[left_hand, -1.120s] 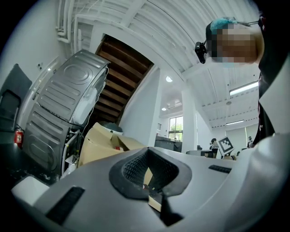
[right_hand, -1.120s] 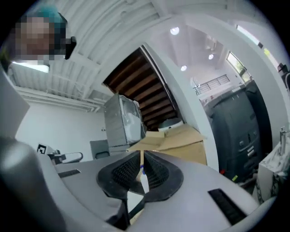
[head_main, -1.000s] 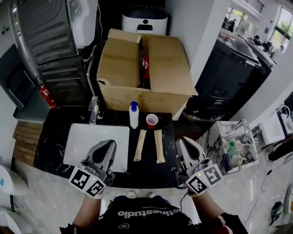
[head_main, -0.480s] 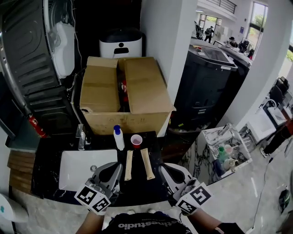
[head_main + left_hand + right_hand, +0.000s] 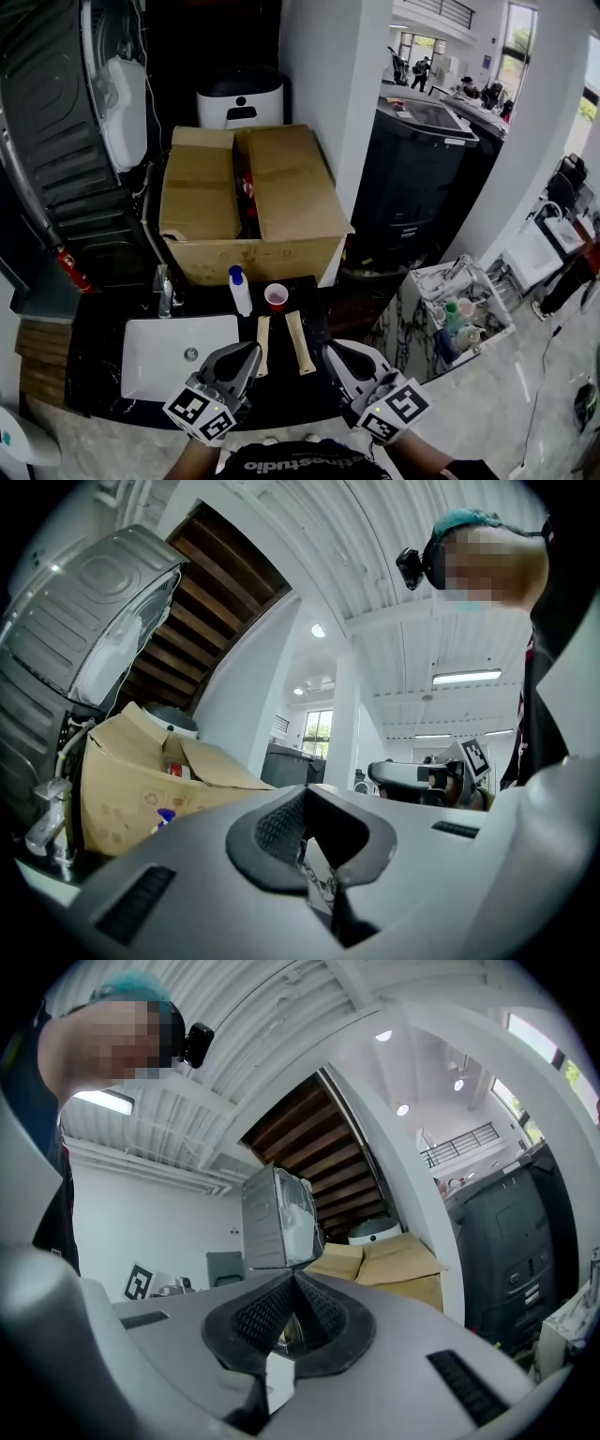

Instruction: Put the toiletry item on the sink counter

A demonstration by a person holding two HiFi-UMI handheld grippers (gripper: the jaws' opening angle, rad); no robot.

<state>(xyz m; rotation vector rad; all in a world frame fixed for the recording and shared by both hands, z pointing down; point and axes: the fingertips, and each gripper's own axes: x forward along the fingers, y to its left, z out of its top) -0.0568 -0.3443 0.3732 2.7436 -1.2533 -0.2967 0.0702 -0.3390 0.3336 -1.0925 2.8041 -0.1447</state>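
A white bottle with a blue cap [image 5: 240,292] stands at the back of the black sink counter [image 5: 323,309], beside a small red cup [image 5: 276,296]. Two long beige packets [image 5: 298,341] lie side by side in front of them. My left gripper [image 5: 251,352] hovers over the counter's front edge, just right of the white basin [image 5: 150,352], jaws shut and empty. My right gripper [image 5: 332,352] hangs level with it, right of the packets, also shut on nothing. In the left gripper view the jaws [image 5: 305,797] meet at the tip, and the bottle [image 5: 164,817] shows far left. The right gripper's jaws [image 5: 292,1281] touch too.
A big open cardboard box [image 5: 248,202] stands behind the counter, against a white pillar [image 5: 333,84]. A chrome faucet [image 5: 165,292] rises behind the basin. Right of the counter, lower down, a marbled shelf [image 5: 455,309] holds several bottles. A dark machine [image 5: 427,159] stands at the back right.
The head view has pulled back and risen, so the counter sits lower and smaller. Both grippers have drawn in toward the middle of the front edge. Nothing on the counter moved.
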